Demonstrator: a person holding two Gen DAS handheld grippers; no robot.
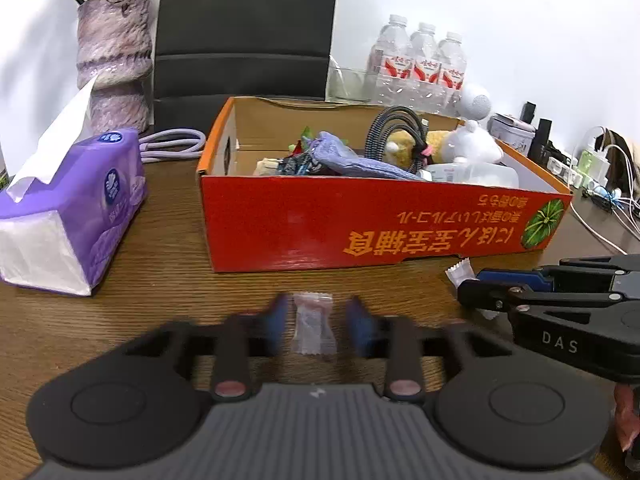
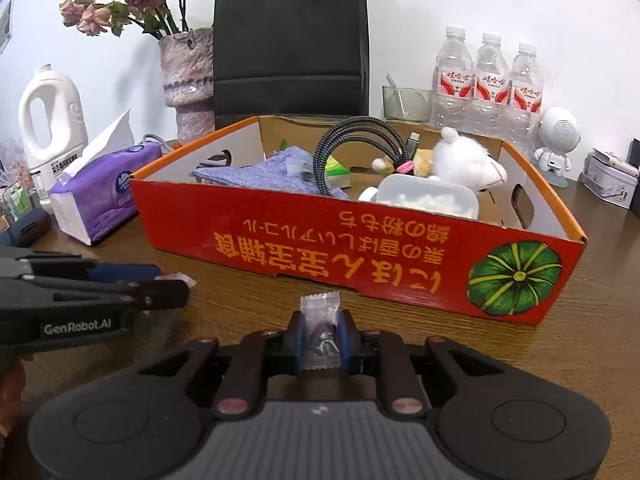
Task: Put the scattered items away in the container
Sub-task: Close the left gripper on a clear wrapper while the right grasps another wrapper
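A red cardboard box [image 1: 372, 224] [image 2: 360, 252] stands on the wooden table, holding a purple cloth [image 2: 264, 174], a coiled cable [image 2: 360, 136], plush toys [image 2: 468, 160] and a white tub [image 2: 428, 196]. My left gripper [image 1: 316, 322] is open, its blurred blue fingers on either side of a clear-wrapped candy [image 1: 314, 326] lying on the table. My right gripper [image 2: 322, 338] is shut on a white-wrapped candy [image 2: 320, 328], just in front of the box. In the left wrist view the right gripper [image 1: 476, 284] enters from the right with that candy [image 1: 460, 272].
A purple tissue pack [image 1: 72, 208] [image 2: 100, 196] lies left of the box. A vase [image 2: 188, 80], a black chair [image 1: 244, 32], water bottles [image 2: 488, 80], a white jug [image 2: 52, 120], a small robot figure [image 2: 558, 140] and cables [image 1: 608, 208] stand behind and beside it.
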